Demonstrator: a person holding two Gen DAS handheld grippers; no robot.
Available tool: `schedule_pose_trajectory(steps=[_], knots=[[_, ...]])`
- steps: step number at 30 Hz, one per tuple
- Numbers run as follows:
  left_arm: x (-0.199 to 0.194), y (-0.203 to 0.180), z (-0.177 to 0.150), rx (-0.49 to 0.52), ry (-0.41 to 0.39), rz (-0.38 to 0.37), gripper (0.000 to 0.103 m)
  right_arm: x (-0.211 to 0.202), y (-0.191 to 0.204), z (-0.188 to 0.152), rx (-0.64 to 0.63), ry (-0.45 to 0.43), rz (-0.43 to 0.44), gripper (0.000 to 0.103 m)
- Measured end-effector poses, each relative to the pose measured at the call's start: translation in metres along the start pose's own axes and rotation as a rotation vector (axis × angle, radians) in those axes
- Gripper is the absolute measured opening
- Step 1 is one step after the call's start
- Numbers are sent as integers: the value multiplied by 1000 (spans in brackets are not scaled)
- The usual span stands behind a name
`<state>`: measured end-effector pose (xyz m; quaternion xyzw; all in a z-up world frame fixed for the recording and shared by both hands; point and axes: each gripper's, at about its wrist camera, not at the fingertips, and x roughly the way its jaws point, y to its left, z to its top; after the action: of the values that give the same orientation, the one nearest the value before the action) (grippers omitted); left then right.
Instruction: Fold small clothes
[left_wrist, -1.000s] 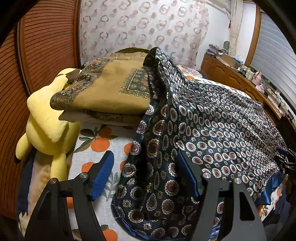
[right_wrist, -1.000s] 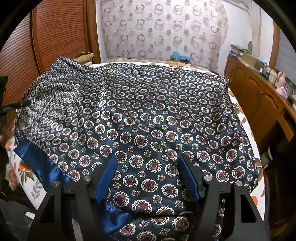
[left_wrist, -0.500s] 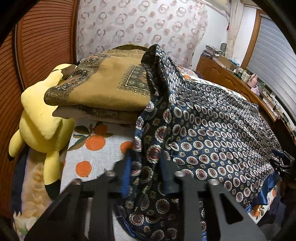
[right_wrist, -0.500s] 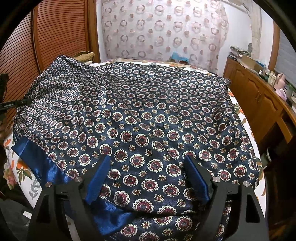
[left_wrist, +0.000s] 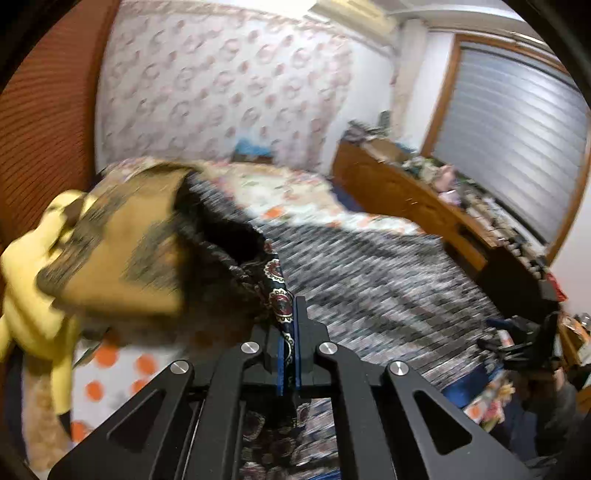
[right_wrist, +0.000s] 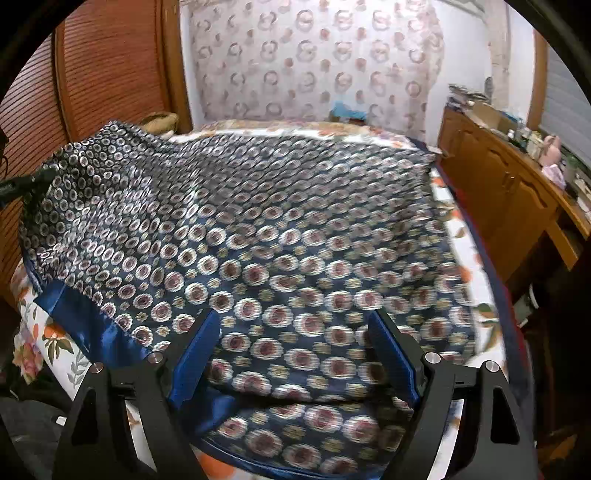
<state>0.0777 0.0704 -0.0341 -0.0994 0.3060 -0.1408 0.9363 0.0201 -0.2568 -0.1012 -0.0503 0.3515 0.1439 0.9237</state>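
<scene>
A navy cloth with ringed medallions and a blue satin border (right_wrist: 295, 229) lies spread over the bed. My left gripper (left_wrist: 290, 325) is shut on its left edge (left_wrist: 279, 295), and that edge is raised off the bed with folds hanging from the jaws. My right gripper (right_wrist: 295, 347) stands open low over the cloth's near edge, its blue pads (right_wrist: 195, 350) on either side of flat fabric without pinching it. The right gripper (left_wrist: 524, 343) also shows at the far right of the left wrist view, which is blurred.
A yellow plush toy (left_wrist: 33, 295) and a folded tan cloth (left_wrist: 122, 251) sit at the bed's left side by a brown slatted wall (right_wrist: 103, 74). The floral bedsheet (right_wrist: 59, 350) shows at the corners. A cluttered wooden cabinet (right_wrist: 509, 192) runs along the right.
My left gripper closed on the cloth's left edge and lifted it, tilting its view upward. The right gripper opened a little wider and barely shifted.
</scene>
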Motion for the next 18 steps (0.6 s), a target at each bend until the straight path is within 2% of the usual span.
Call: schedule_pose_trajectory(steps=[11,18], knots=[[39,-109,52,133,4,-220,4,-41,-37,-7,59,-67,-72,84],[40,-172,72,224,-1,-329,4,-63,-52,-15,85,-102,-85,84]])
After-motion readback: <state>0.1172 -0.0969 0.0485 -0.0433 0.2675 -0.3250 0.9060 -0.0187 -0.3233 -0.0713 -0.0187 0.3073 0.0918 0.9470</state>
